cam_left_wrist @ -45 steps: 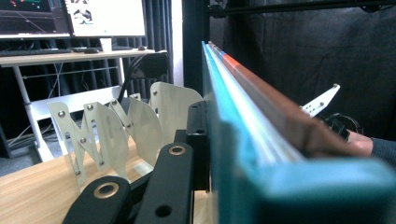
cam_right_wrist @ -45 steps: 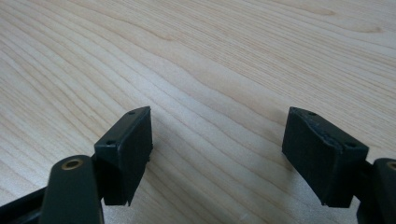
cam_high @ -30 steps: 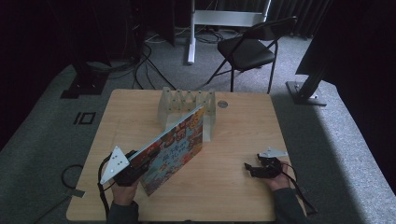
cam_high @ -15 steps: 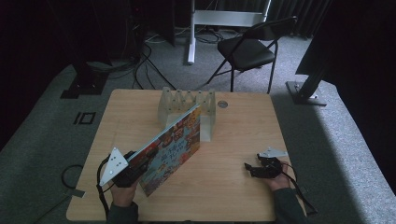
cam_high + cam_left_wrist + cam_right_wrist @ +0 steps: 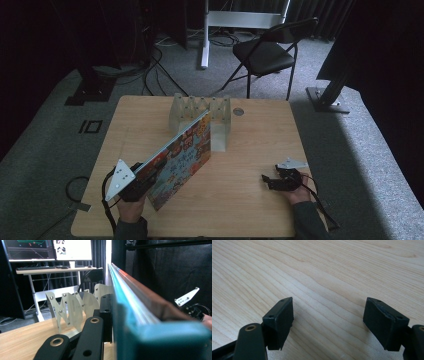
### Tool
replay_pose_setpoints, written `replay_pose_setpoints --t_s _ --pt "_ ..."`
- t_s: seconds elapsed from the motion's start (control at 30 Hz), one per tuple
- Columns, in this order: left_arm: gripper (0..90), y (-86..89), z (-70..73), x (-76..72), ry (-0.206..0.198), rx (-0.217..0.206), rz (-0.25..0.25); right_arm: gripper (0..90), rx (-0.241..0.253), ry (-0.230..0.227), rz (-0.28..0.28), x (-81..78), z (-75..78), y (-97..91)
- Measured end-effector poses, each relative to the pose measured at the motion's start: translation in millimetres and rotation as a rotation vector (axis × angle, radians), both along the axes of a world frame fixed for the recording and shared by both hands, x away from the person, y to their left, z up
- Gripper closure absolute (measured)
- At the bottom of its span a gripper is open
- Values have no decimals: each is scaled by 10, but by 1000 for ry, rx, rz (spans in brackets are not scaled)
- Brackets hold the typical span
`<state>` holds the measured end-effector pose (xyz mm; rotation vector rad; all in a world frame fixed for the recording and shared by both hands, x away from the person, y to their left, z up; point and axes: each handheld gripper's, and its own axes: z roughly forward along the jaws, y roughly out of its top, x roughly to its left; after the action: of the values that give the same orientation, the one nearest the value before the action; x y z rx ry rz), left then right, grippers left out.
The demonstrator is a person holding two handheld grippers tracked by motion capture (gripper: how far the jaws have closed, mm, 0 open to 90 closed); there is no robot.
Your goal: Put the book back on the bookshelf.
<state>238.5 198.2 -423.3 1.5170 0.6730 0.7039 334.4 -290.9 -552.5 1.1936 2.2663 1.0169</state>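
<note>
Book [image 5: 180, 155], its cover print unreadable, tilts over the wood counter's [image 5: 250, 200] near-left corner toward the rack [image 5: 200, 112], clamped in the left gripper's [image 5: 150, 172] jaws; right gripper [image 5: 270, 181] jaws apart; grey carpet [image 5: 350, 150], folding chair [image 5: 265, 52] beyond.

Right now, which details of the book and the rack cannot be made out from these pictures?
- Book cover, high view: the pictures and words are too small to read.
- Book, left gripper view: edge-on and blurred; its cover is turned away, and it hides the left gripper's other jaw.
- Rack, high view: the book's far corner covers part of it, so whether it has entered a slot is unclear.
- Round thing beside the rack: too small to identify.
</note>
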Motion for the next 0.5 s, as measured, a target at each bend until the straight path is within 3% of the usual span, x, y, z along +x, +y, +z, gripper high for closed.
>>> replay_pose_setpoints --t_s 0.5 --pt "801 38 5 -29 -1 1 31 241 0 0 0 0 0 0"
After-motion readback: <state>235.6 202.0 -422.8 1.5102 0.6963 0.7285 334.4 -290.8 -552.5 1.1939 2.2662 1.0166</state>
